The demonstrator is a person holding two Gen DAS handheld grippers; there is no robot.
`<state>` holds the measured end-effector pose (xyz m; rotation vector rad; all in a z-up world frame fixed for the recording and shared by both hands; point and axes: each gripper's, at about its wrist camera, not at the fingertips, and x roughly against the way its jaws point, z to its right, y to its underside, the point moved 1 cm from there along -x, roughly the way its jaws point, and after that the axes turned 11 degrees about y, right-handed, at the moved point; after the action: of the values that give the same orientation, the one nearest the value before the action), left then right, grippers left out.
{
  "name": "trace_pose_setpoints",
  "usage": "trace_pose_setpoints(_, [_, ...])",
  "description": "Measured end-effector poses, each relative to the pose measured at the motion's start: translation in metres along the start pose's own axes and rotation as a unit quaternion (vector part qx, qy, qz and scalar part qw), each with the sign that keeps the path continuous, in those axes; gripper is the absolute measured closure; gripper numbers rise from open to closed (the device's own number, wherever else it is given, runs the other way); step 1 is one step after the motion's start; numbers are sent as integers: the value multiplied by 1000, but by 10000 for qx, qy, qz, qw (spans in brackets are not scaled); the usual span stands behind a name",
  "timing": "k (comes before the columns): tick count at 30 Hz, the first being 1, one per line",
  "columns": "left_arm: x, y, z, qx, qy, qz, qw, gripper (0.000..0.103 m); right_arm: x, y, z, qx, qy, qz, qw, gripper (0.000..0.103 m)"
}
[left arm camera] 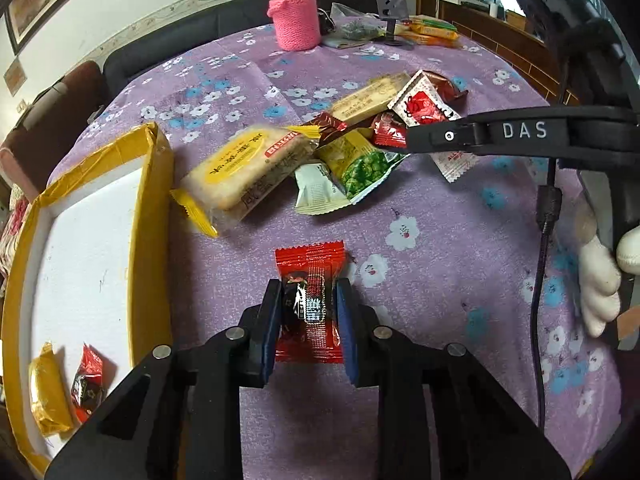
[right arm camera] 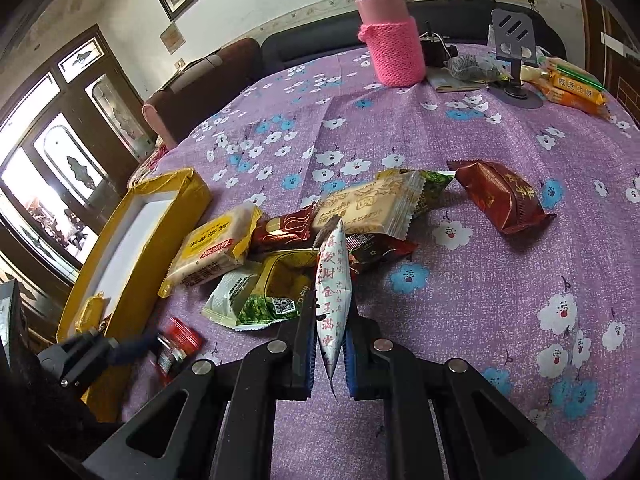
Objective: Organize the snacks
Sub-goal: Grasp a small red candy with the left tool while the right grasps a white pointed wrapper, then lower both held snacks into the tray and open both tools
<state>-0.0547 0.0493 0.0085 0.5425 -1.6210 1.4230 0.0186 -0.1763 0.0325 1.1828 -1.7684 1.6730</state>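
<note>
Left claw is clenched on a glossy red packet; right claw grips a flat white pouch edge-up above the crinkly snack pile on the surface

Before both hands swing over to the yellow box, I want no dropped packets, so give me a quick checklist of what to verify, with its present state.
1. Left tongs gripping the red packet: ok, clamped between both pads.
2. Right tongs gripping the white packet: ok, held on edge.
3. White packet free of the snack pile: cannot tell; its top overlaps the pile in view.
4. Yellow box open with bare floor: ok, only two snacks sit in the near corner.
5. Red packet lifted off the purple tablecloth: cannot tell.
</note>
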Motion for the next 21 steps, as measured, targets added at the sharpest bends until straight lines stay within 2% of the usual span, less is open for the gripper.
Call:
trace_pose_setpoints(4, [13,6,-3,149,138,167,9997,80,2,0,2,-67,5,32,10000,91])
trace_pose_setpoints(8, [46,8,-14,431,382,512,9970,80,10,3,2,-142,6,133,9998,91])
trace_pose_setpoints(12, [78,15,-42,744,346,812,9933,80,33,8,-7,-147,-56,321,9994,92])
trace_pose_setpoints(17, [100,40,-102,1410,-22,1006,9849,79,63,10,-57,312,-355,487,9977,92])
trace_pose_setpoints(21, [105,63,-149,1944,-306,1027,9750,79,70,14,-116,776,-787,384,9931,92])
